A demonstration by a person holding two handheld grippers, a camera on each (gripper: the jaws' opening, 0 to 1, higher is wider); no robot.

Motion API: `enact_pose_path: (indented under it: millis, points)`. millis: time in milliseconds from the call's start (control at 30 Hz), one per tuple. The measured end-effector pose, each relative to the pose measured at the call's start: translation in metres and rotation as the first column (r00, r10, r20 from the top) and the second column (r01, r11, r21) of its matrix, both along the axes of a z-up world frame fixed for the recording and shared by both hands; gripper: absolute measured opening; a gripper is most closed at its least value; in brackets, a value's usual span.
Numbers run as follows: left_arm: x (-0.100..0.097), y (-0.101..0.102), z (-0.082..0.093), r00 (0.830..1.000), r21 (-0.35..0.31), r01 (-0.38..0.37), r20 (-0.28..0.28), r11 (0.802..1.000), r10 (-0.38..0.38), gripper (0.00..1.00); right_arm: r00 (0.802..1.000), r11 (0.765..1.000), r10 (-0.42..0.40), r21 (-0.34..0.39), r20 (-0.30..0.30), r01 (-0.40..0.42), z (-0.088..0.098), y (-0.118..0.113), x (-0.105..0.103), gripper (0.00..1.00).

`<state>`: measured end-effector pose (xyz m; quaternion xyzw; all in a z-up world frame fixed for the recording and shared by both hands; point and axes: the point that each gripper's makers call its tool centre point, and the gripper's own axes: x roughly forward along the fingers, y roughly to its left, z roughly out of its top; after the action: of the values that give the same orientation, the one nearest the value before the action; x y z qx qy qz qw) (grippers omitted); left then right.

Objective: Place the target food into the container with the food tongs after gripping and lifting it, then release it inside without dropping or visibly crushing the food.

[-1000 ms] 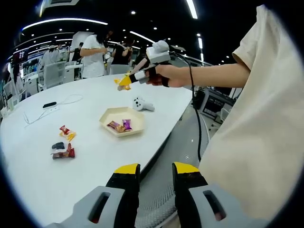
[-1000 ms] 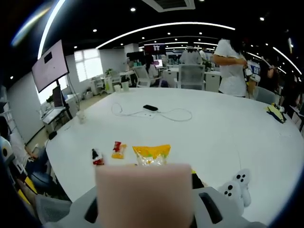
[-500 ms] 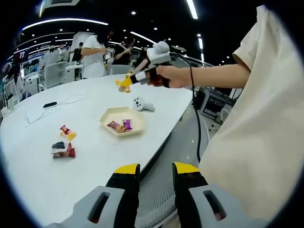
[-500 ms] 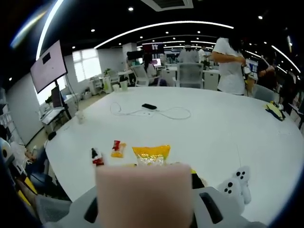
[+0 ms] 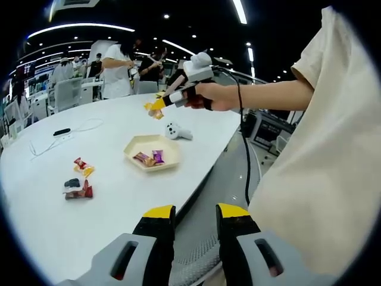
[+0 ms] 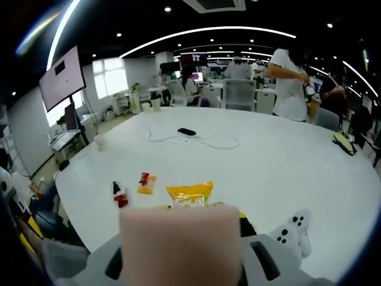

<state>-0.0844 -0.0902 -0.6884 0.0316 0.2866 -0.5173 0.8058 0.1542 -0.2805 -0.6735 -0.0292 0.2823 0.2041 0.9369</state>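
Note:
My right gripper, held in a person's hand, hangs high over the white table. It is shut on pink food tongs, and the tongs pinch a yellow snack packet. The packet is in the air above and beyond the cream hexagonal tray, which holds two wrapped candies. My left gripper is low at the table's near edge, open, with nothing between its yellow-tipped jaws.
Loose wrapped snacks lie left of the tray. Beside the tray sits a white game controller. A black phone with a white cable lies farther back. People stand at desks behind the table.
The right gripper and its yellow packet have drifted only slightly over the table. The left gripper has stayed where it was.

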Motion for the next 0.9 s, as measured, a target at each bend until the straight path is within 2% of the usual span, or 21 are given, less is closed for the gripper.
enact_pose_path:
  millis: [467, 733, 900]
  points:
    - [-0.002, -0.0018, 0.0, 1.0, -0.002, 0.003, 0.0, 1.0, -0.003, 0.26, 1.0, 0.999, 0.004, -0.042, 0.017, -0.004, 0.0036, -0.0019, -0.0014, 0.28]
    - [-0.0027, -0.0015, 0.0013, 1.0, -0.003, 0.003, 0.003, 1.0, -0.003, 0.26, 1.0, 0.999, 0.005, -0.04, 0.016, -0.004, 0.004, -0.0007, -0.0017, 0.28]
    - [0.0003, 0.0069, 0.0026, 0.999, -0.006, -0.032, 0.007, 0.999, 0.032, 0.27, 1.0, 1.0, -0.003, -0.024, 0.012, 0.003, 0.0021, 0.0037, -0.0016, 0.28]
